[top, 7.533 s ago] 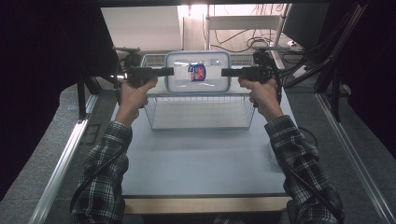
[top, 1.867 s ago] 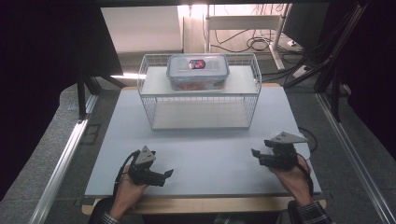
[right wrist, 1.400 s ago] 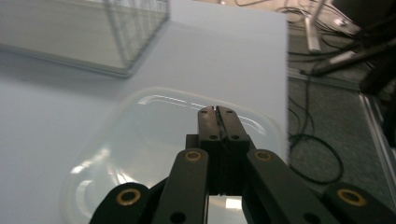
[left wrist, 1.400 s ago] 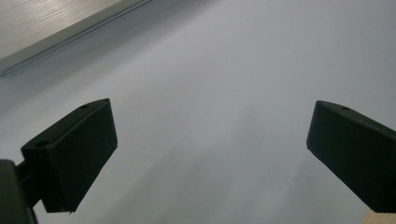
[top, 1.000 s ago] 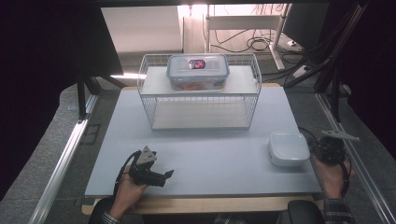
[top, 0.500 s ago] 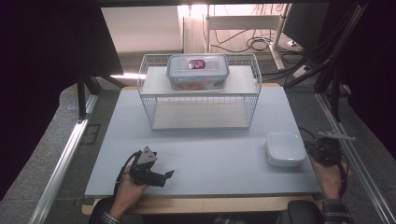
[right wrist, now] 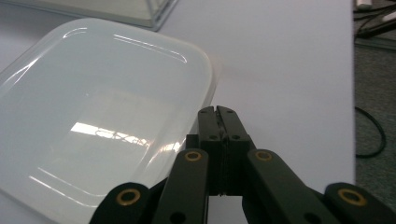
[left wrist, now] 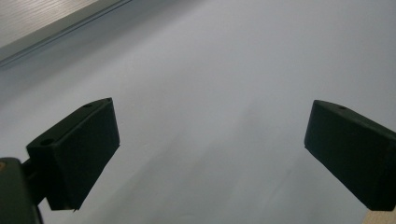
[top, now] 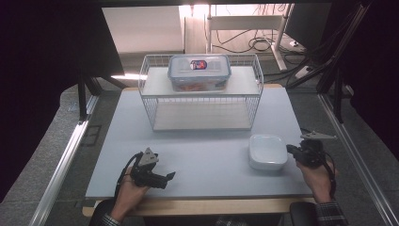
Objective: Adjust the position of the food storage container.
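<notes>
Right tongs point(right wrist: 218, 112) together at white dish point(right wrist: 100, 119) rim; left tongs point(left wrist: 210, 154) apart over bare table point(left wrist: 224, 70).

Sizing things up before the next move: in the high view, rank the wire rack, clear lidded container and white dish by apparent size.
1. wire rack, largest by far.
2. clear lidded container on top of the rack.
3. white dish, smallest, though it lies nearer the camera, so the gap between these two is unsure.

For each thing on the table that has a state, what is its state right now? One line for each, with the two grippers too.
White dish: upside down on the table, beside the right gripper's jaws.
Lidded food box: closed, on top of the wire rack.
Wire rack: upright, lower shelf bare.
Left gripper: jaws open, nothing between them.
Right gripper: jaws shut, at the dish's rim.
</notes>
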`<state>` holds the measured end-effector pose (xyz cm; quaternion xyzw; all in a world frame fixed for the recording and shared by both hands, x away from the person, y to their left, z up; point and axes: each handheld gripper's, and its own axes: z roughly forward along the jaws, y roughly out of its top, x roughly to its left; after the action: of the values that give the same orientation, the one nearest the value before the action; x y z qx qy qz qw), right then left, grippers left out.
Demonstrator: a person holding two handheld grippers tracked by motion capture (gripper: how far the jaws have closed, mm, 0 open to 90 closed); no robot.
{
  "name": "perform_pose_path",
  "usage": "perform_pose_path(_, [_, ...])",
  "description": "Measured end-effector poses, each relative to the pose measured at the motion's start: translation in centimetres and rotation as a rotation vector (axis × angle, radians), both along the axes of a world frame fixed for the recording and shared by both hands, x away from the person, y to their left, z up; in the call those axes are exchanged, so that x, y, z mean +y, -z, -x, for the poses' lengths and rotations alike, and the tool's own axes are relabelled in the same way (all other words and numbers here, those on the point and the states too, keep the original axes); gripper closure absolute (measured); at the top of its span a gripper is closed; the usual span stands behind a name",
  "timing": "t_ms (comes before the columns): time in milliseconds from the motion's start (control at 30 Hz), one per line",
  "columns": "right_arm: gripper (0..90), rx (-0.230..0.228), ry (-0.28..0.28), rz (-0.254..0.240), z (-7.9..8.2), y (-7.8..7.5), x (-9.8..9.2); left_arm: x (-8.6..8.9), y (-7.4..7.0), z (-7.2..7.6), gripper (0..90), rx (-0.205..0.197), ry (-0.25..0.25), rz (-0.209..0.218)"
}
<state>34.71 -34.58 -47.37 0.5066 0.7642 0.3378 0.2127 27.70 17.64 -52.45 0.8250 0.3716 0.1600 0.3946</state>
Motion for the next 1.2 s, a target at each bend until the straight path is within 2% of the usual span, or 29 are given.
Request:
perform_pose_path(433, [89.0,0.032,-0.122,-0.031,0.3,0.2,4.1,-0.1,0.0,0.0,3.1,0.002,-0.001,-0.004])
perform_pose_path(467, [88.9,0.029,-0.15,-0.021,0.3,0.2,5.1,-0.1,0.1,0.0,3.1,0.002,-0.002,-0.004])
perform_pose_path(567, [88.8,0.026,-0.177,-0.013,0.3,0.3,6.2,-0.1,0.1,-0.1,3.1,0.003,-0.001,-0.005])
perform_pose_path(600, [88.7,0.02,-0.205,-0.006,0.2,0.4,7.3,-0.1,0.1,-0.1,3.1,0.005,0.001,-0.008])
perform_pose_path(633, [88.7,0.02,-0.205,-0.006,0.2,0.4,7.3,-0.1,0.1,-0.1,3.1,0.005,0.001,-0.008])
perform_pose_path(733, [88.5,0.021,-0.258,-0.003,0.0,0.5,9.5,-0.1,0.1,-0.1,3.1,0.006,0.002,-0.008])
perform_pose_path(900, [88.4,0.017,-0.309,0.003,-0.1,0.7,11.2,-0.1,0.1,-0.1,3.0,0.01,0.0,-0.009])
perform_pose_path(933, [88.3,0.025,-0.336,0.006,-0.1,0.8,12.1,-0.1,0.1,-0.1,3.0,0.009,-0.001,-0.009])
perform_pose_path(1033, [88.0,0.033,-0.355,0.003,-0.1,0.9,12.8,-0.1,0.1,-0.1,3.0,0.01,-0.004,-0.008])
perform_pose_path(1067, [87.9,0.042,-0.378,-0.004,-0.1,1.0,13.6,-0.1,0.1,-0.1,3.0,0.009,-0.005,-0.008])
perform_pose_path(1200, [87.4,0.058,-0.414,-0.021,-0.1,1.0,15.0,0.0,0.1,-0.1,3.0,0.009,-0.005,-0.008])
